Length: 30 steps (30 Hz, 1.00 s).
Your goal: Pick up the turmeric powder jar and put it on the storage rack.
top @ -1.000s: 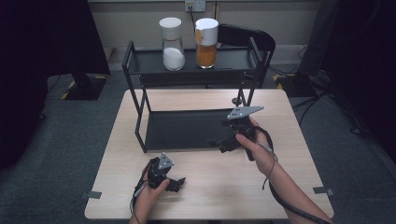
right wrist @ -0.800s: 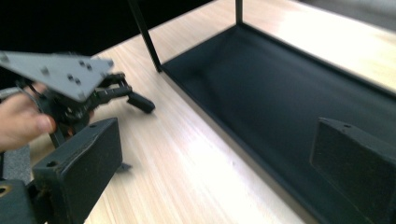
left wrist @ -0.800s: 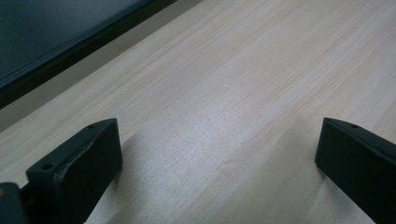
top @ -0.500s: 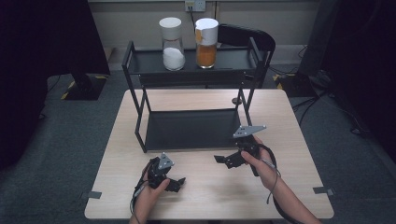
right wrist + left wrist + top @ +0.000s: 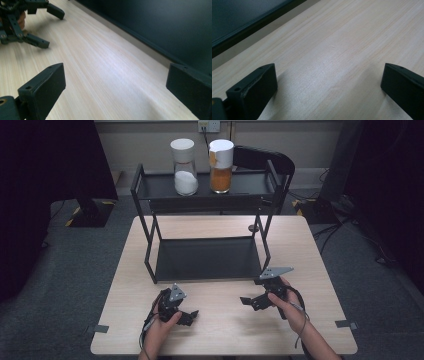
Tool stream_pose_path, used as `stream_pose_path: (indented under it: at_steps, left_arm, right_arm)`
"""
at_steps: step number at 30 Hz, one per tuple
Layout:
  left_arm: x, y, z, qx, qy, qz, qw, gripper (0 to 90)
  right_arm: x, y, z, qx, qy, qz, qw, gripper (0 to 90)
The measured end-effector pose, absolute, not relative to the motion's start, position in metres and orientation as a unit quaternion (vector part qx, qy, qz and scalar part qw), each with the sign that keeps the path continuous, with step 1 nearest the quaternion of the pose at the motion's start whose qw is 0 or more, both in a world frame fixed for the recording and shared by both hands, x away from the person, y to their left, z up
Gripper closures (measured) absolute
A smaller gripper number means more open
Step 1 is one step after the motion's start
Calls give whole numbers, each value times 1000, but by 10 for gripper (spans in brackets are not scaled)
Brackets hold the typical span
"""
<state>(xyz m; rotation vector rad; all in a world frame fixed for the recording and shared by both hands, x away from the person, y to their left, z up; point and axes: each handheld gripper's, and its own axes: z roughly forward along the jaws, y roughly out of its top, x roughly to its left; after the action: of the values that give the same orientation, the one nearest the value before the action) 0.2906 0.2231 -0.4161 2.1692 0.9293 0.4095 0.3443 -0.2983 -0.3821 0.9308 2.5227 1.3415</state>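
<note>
Pale wood table (image 5: 220,330), black rack (image 5: 207,257) — dark room

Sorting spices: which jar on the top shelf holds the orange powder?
The right-hand jar; its neighbour, the left jar, holds white powder.

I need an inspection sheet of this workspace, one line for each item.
Surface: pale wooden table, bare between the hands.
Job's things: black two-level rack; on its top shelf a jar of white powder and a jar of orange powder, upright, side by side; lower shelf bare.
Clutter: small dark round thing on the table behind the rack.
Grippers: left tool and right tool low over the table, both open, holding nothing.
Cables: one trails from each tool.
Surroundings: grey carpet, black chair, wall socket.
</note>
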Motion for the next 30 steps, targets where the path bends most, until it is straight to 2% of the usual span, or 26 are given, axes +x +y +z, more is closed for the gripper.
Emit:
stream_pose_path:
  at_steps: [30]
  left_arm:
    - [291,223,-416,843,361,159,364,1]
  right_arm:
    - [311,-341,-416,314,854,403,103,13]
